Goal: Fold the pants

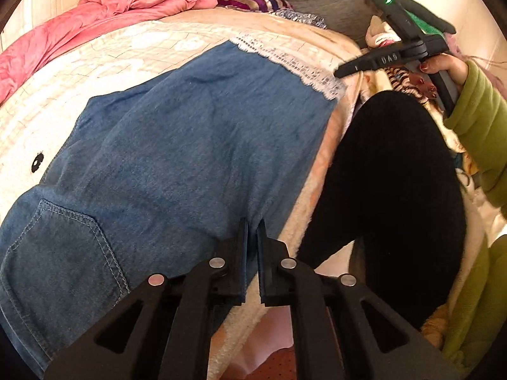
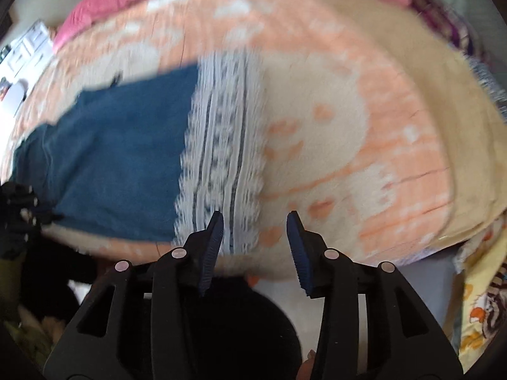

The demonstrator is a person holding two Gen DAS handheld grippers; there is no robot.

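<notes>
We keep the left gripper (image 1: 252, 224) clamped on the pants (image 1: 177, 145) edge as an anchor. Right gripper (image 2: 255, 218) hangs open & empty above the lace hem (image 2: 221, 145), prob. lining up a grab.

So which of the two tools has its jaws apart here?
The right tool: its blue pads stand apart over the lace hem, gripping nothing. The left tool is shut on the denim pants.

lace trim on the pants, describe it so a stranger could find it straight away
On the peach and cream blanket covering the bed lie blue denim pants. Their far leg end finishes in the lace trim, a white openwork band with scalloped edges, the only pale, see-through cloth there.
</notes>
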